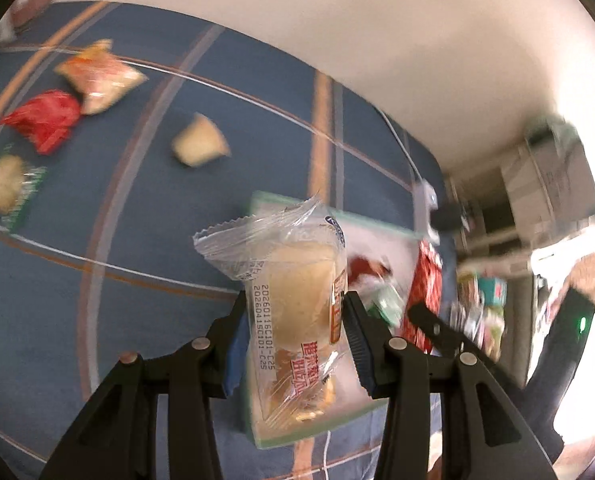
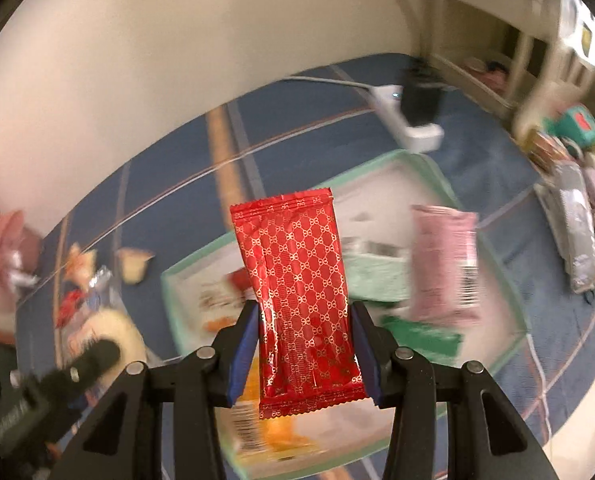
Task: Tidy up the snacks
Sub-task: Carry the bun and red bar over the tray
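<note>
Right now both of my tools are loaded: my left gripper (image 1: 297,332) is clamped on a clear-wrapped bread bun (image 1: 297,304), and my right gripper (image 2: 303,344) pinches a red foil packet (image 2: 297,304) by its lower half. Both snacks hang above the pale green tray (image 2: 429,168) on the blue plaid cloth (image 1: 137,260). The risk, as I judge it, is slippage: the bun's film is slick and crinkled, so a quick swing could let it slide out (or squash the soft bread). The glossy foil, tall above the pads, could tip and land outside the rim. The bun looks pale and plump inside its wrapper; the packet is flat, shiny, gold-patterned. Loose snacks (image 1: 97,76) lie scattered farther off on the cloth.
</note>
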`<state>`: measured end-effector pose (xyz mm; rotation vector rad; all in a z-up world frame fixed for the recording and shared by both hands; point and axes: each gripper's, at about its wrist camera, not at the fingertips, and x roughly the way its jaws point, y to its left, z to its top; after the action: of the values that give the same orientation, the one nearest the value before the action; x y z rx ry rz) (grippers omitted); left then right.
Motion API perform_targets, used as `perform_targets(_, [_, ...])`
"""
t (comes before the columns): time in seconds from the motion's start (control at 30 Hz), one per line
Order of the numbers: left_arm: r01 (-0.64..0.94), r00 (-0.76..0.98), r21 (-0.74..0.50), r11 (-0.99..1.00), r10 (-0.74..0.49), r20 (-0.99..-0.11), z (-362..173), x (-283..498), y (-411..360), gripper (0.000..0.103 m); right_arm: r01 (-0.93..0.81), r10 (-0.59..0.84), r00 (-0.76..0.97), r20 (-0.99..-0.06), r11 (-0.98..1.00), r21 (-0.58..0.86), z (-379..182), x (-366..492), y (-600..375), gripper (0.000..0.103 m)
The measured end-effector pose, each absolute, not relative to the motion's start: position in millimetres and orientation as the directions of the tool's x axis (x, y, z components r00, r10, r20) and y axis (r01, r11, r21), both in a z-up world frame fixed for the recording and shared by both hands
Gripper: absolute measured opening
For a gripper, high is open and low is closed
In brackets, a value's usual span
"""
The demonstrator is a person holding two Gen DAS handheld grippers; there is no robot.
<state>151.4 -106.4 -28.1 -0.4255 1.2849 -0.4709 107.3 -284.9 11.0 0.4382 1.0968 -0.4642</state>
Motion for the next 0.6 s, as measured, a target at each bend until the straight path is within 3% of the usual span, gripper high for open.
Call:
perform_targets(0.17, [0.196,0.17,-0.54,0.818,-0.571,-0.803,-35,143,-146,0.047,0.62,-0.141,0.359,-0.923,0.775,0.123,2,97,-316,0.048])
perform_targets(0.6, [0.129,0.247,-0.535,0.835,-0.549,-0.798,-67,173,-131,0.046,0.614,-0.06,0.29,-0.955,0.777,0.137,-37,106,-319,0.049])
